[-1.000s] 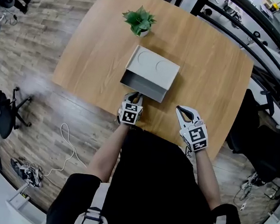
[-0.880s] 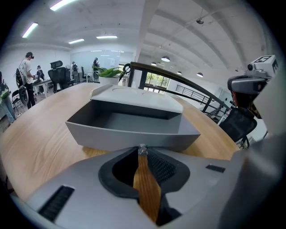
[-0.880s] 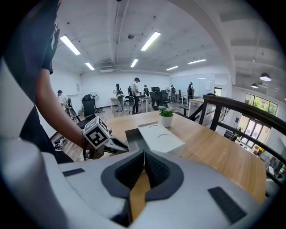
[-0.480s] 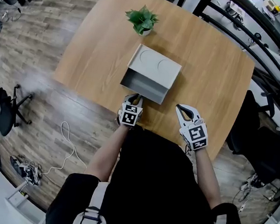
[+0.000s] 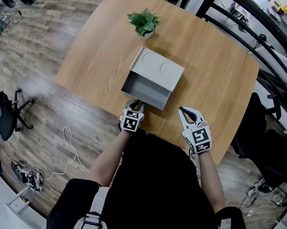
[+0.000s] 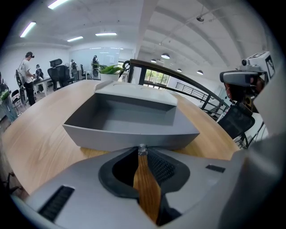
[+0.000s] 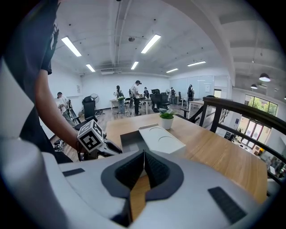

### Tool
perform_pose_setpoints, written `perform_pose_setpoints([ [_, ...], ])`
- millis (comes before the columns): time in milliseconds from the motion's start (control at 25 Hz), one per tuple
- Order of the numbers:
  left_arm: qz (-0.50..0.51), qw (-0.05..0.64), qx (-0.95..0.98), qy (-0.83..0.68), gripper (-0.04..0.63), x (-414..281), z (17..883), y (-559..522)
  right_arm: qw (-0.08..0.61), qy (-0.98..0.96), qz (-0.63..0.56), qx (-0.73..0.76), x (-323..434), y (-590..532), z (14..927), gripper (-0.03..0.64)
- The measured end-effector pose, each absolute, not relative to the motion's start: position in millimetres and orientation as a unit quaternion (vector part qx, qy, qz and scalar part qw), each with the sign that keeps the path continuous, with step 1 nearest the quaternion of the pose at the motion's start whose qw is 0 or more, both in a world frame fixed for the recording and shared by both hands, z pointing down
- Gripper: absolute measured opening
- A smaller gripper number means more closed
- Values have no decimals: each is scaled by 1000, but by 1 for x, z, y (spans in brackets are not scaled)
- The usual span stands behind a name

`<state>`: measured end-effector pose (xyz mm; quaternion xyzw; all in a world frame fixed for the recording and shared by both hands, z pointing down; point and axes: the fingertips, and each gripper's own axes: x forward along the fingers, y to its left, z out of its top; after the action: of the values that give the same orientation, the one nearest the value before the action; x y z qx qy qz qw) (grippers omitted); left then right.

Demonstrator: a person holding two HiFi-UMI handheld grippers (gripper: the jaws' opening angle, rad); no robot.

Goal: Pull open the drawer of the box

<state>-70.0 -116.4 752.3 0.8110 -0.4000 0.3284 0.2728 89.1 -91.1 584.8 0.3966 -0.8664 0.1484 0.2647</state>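
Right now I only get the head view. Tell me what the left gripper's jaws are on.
Observer: The left gripper view shows the left gripper shut on a small silvery knob on the front of the drawer.
Operator: Now report the right gripper's jaws.
Observer: In the right gripper view, the right gripper has its jaws together with nothing between them.
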Motion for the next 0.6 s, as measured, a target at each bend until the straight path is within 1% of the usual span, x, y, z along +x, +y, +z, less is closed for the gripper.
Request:
perform_pose_setpoints([
  [600,336,267,808,-404,81,-82,749,-108,257,-869,149,396,84,-85,584,25],
])
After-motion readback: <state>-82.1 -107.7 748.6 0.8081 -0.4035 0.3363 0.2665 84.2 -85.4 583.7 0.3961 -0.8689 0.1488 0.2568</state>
